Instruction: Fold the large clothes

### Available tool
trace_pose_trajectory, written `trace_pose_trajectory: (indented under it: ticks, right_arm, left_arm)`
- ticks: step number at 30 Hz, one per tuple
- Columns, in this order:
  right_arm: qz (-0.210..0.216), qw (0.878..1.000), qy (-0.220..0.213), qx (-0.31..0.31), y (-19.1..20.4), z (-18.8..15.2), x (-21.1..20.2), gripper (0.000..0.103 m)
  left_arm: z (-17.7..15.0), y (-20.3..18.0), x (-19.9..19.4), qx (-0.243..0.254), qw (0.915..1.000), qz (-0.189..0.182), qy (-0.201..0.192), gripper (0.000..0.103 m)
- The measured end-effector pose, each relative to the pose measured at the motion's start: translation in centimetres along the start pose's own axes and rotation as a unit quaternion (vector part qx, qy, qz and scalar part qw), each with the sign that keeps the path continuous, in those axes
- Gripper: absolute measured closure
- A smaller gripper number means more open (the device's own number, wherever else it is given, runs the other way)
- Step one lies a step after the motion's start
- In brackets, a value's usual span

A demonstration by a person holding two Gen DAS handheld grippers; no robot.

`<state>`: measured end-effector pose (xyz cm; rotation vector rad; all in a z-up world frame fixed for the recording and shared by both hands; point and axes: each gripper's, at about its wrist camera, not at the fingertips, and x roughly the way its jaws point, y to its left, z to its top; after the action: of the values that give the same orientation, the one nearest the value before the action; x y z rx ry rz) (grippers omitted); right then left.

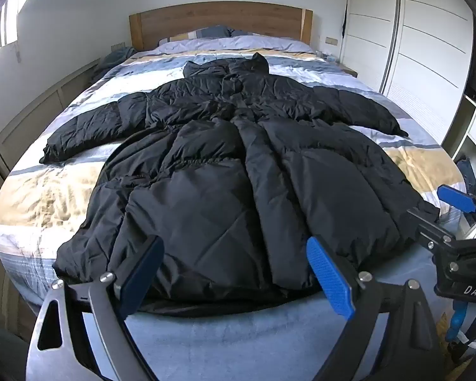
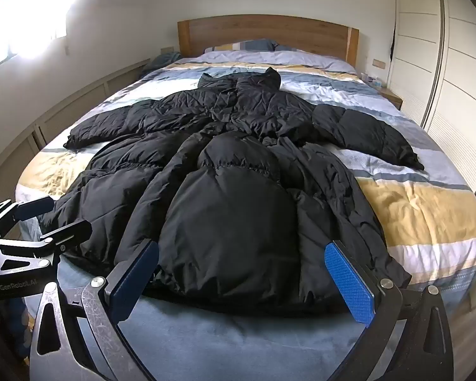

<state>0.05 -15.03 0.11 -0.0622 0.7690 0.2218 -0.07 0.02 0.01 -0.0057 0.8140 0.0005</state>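
Lying flat on striped bed [image 1: 50, 190]: black puffer coat [image 1: 225, 171], sleeves spread. Left gripper [image 1: 238, 273], right gripper [image 2: 241, 279] both spread wide, holding nothing, near hem.

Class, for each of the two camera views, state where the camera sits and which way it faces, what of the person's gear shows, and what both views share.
Left wrist: on the left gripper at the bed's foot, facing the headboard; its open fingers show, right gripper at the right edge.
Right wrist: on the right gripper, same facing; left gripper at the left edge.
Shared: black puffer coat spread on the striped duvet.
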Motion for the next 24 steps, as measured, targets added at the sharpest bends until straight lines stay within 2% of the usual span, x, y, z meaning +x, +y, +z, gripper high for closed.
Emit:
trace_pose_trajectory:
  ticks: [24]
  right_arm:
    - [-0.002, 1.000, 0.002, -0.002, -0.2, -0.1, 0.1, 0.001]
  left_arm:
    - [-0.5, -0.6, 0.8, -0.008, 0.9997, -0.017, 0.018, 0.011]
